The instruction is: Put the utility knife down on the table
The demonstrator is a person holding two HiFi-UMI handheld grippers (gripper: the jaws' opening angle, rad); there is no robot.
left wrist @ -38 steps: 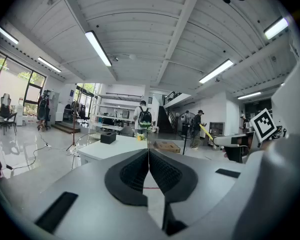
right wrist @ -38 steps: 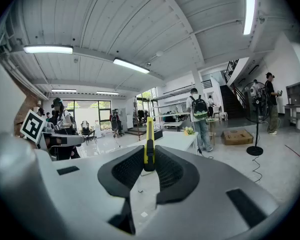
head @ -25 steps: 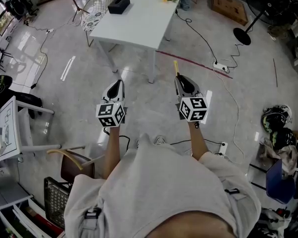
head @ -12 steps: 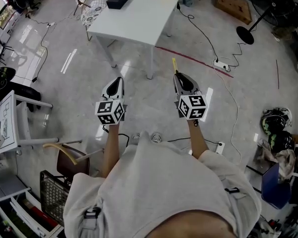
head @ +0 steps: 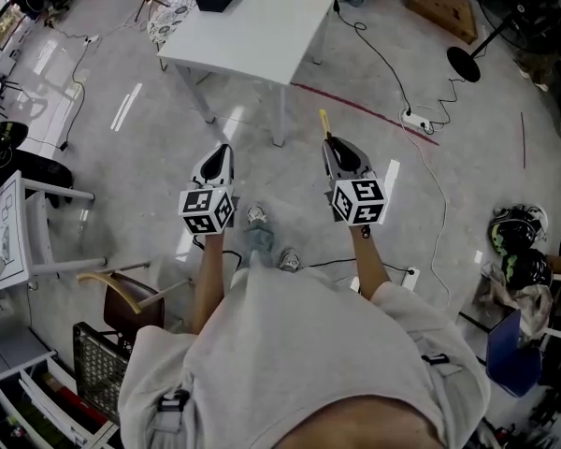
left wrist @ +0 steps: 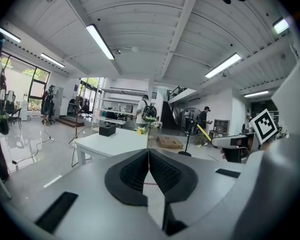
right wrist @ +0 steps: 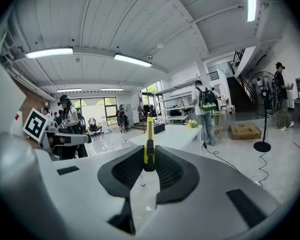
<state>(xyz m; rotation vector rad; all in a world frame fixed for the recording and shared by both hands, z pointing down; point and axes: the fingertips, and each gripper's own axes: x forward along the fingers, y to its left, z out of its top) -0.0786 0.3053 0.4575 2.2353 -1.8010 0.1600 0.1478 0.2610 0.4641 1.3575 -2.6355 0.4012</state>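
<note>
Carrying step: the right gripper (head: 331,144) clamps the utility knife (head: 324,123), well apart from the tabletop (head: 252,36). The left gripper (head: 224,150) sits closed and empty. Next, the knife probably needs bringing over the tabletop and lowering.

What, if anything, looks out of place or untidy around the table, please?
Nothing looks spilled or broken. Loose cables and a power strip trail across the floor to the right of the white table, which is probably a trip hazard.
</note>
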